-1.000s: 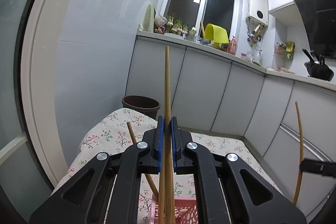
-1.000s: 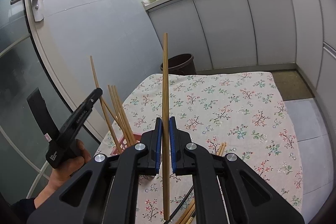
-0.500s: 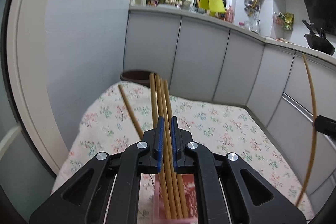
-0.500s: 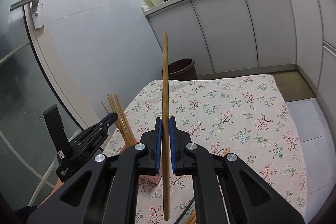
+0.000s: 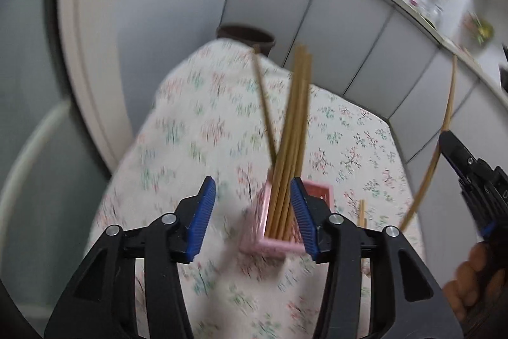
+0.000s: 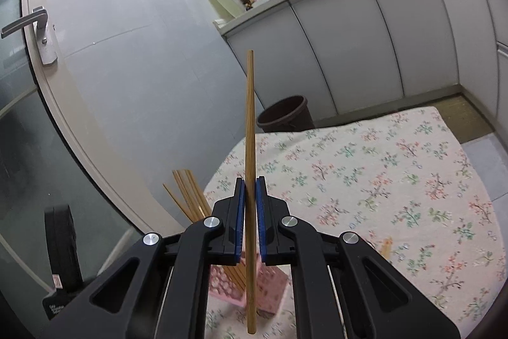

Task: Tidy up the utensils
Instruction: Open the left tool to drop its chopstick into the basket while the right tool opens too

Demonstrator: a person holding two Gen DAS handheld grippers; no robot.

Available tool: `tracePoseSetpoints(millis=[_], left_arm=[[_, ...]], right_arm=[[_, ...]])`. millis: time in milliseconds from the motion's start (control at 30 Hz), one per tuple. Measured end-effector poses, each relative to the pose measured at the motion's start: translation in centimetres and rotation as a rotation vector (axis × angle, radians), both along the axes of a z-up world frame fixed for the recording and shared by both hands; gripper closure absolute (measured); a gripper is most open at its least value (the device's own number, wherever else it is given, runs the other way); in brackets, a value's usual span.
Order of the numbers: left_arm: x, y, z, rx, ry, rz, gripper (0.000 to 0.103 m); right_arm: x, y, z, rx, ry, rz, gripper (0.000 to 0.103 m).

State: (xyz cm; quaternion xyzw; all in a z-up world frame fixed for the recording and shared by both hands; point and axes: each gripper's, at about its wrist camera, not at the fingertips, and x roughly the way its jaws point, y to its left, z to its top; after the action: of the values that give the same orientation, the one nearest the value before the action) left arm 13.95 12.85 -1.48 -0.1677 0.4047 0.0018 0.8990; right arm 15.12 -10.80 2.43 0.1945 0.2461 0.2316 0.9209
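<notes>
A pink utensil holder [image 5: 279, 243] stands on the floral tablecloth [image 5: 203, 129] with several wooden chopsticks [image 5: 293, 132] upright in it. My left gripper [image 5: 252, 212] is open just above and in front of the holder, holding nothing. My right gripper [image 6: 250, 218] is shut on one wooden chopstick [image 6: 250, 123], held upright above the holder [image 6: 270, 291]. That chopstick also shows at the right of the left wrist view [image 5: 441, 142], with the right gripper [image 5: 470, 177] beside it. The left view is blurred.
A brown bin [image 6: 285, 113] stands beyond the table's far edge. Loose chopsticks [image 5: 362, 212] lie on the cloth right of the holder. A glass door [image 6: 38, 123] is at the left, and white cabinets [image 6: 381, 37] run along the back.
My left gripper has opened and let its chopstick go into the holder, then tilted down. My right gripper has moved closer over the holder with its chopstick.
</notes>
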Motion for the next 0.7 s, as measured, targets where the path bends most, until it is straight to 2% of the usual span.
tracePoseSetpoints(millis=[167,367,500,700], left_arm=[[-0.6,0.9,0.1,0.019,0.014,0.014,0.047],[-0.6,2.0,-0.2,0.020,0.026,0.025,0.044],[-0.7,2.3,0.0,0.004,0.021,0.026,0.044],[-0.8,1.6,0.4,0.002,0.012,0.009,0.044]], right_arm=[[0.1,2.6,0.3,0.003,-0.095,-0.017,0.096],[0.6,6.0,-0.7,-0.103,-0.154,-0.011,0.095],[0.6,7.2,-1.6,-0.188,-0.147,0.004,0.095],[0.6,6.7,-1.8,-0.206,-0.087,0.031,0.092]])
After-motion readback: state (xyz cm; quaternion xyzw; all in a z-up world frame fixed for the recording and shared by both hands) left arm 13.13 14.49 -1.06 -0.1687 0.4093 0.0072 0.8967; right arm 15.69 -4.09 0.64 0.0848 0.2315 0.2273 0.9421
